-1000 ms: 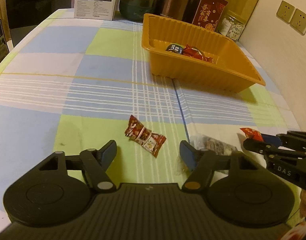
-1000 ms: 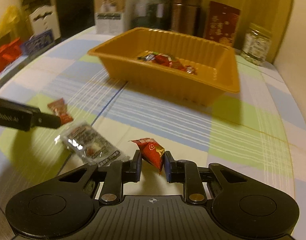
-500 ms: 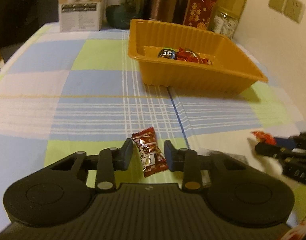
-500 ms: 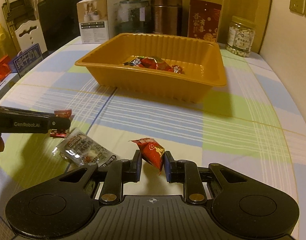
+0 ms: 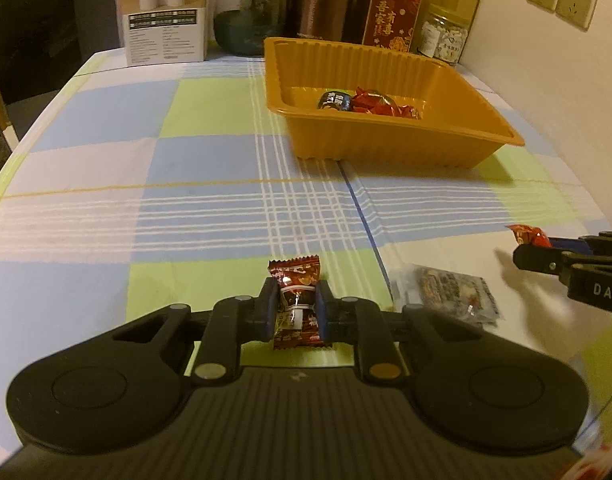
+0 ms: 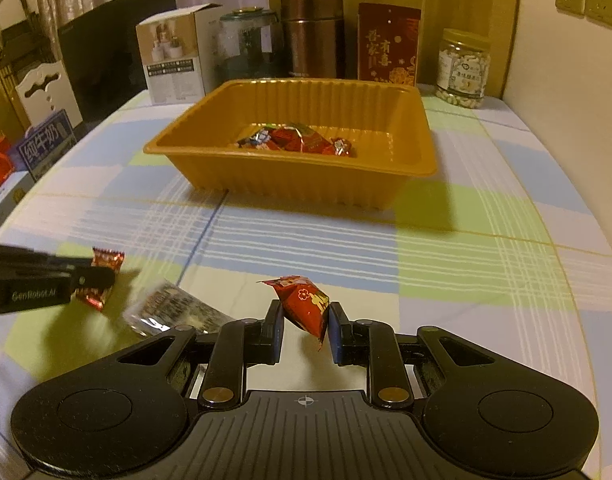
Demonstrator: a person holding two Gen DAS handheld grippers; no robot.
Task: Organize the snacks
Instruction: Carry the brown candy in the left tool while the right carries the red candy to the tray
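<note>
Two wrapped sweets are in my grip at once, one per tool. My left hand-held gripper (image 5: pixel 296 310) is pinched narrow on a dark red candy (image 5: pixel 296 300), caught across its middle so both twisted ends stick out free; that keeps the crinkly wrapper from sliding out. My right hand-held gripper (image 6: pixel 305 326) is clamped on a bright red candy (image 6: pixel 304 306), which hangs tilted between the pads, held by its lower half.

Both tools sit over the near part of the bench (image 5: pixel 106 208), pointing toward the orange tray (image 5: pixel 386 148) at the far side. Several snacks (image 6: pixel 296 140) already lie bunched on its floor, so I judge it to be the collecting place and the reason I'm holding both sweets facing that way.

Between my two tools, a clear-wrapped packet (image 5: pixel 446 294) lies flat on the cloth, not yet picked up. It looks wider and slicker than the sweets, so I expect it will need an edge grip.

Jars and boxes along the far edge look like no part of this job.
</note>
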